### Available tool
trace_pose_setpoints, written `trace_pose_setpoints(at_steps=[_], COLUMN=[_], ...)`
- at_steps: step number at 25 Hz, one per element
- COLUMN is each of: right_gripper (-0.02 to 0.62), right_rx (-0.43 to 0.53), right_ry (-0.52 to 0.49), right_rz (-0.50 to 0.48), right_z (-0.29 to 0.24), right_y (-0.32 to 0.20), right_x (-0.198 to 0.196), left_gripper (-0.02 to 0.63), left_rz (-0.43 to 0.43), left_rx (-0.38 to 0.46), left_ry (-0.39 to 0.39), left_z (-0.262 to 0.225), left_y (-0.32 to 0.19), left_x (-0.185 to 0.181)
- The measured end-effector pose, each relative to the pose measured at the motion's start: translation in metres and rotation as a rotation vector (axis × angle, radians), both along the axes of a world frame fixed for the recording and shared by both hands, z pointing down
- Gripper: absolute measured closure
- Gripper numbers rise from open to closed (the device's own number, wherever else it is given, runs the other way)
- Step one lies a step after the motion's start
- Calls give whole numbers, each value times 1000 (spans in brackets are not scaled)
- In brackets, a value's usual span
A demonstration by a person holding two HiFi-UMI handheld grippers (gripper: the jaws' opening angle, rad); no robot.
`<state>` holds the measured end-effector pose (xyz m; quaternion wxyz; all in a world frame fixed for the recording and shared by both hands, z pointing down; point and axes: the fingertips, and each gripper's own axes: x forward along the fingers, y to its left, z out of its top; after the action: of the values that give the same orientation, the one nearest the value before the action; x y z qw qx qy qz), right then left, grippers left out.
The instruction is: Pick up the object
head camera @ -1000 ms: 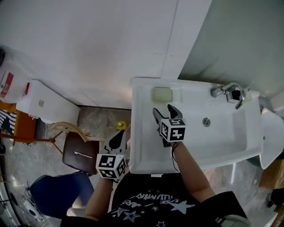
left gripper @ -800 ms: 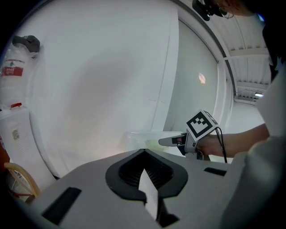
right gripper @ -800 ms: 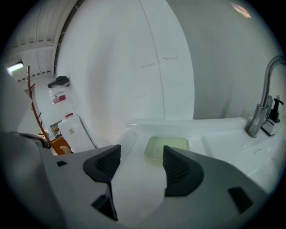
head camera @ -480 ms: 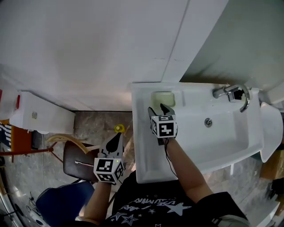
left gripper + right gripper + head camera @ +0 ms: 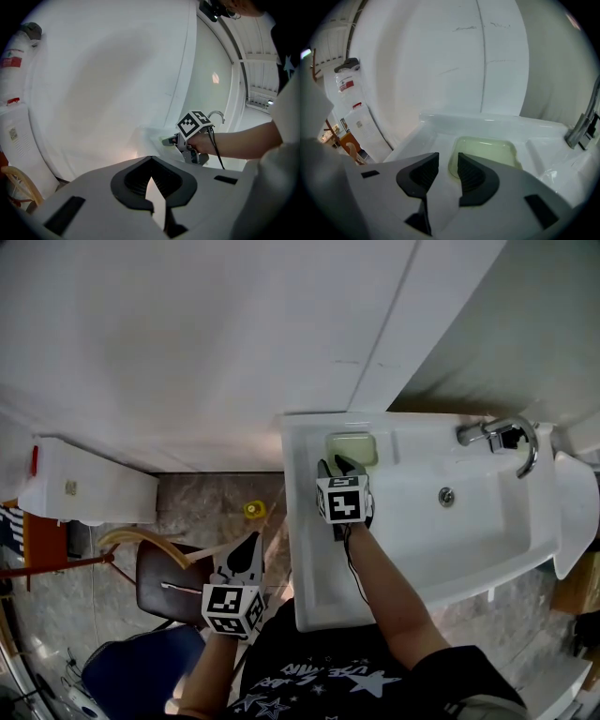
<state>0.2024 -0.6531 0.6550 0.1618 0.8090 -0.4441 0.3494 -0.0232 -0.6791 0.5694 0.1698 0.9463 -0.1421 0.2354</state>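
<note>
Right gripper (image 5: 447,158) jaws have just been closing: slim gap, nothing pinched (soap (image 5: 487,151) sits just beyond). Left gripper (image 5: 151,160) jaws are pressed together, empty.

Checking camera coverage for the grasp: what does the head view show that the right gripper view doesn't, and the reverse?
Head view only: the left gripper out to the left of the sink, a chair on the floor, and the drain.
Right gripper view only: the right gripper pads, a narrow gap apart with nothing clamped. Its jaws have just been closing.
Both: the sink, the green dish just ahead of the right gripper, and the tap.
</note>
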Motion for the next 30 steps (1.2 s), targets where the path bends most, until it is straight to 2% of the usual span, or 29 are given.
trace_pose_setpoints(at_steps=[5,8,11,14,23,30], right_gripper=[486,491,537,538,555,557], right_rx=[-44,-87,-151,-170,-130,-25], right_ry=[2,31,78,93,63,54], right_rz=[5,6,10,15,-26,-107], right_z=[4,4,6,6,-4,-46], right_y=[-4,-4,-3,-4,-2,14], right_x=[-4,-4,0,0,-10,-18], left_gripper=[591,589,591,590,591,590], left_rz=[-4,-24,-25,-19,-31,-82], left_rx=[0,7,-1,-4,12,42], left_ry=[-9,-8,-7,-9,-1,16], left_z=[2,2,3,5,-1,-21], left_y=[-5,-10,-12,-11,-11,13], left_x=[-7,-11,-14,-15,-18,-19])
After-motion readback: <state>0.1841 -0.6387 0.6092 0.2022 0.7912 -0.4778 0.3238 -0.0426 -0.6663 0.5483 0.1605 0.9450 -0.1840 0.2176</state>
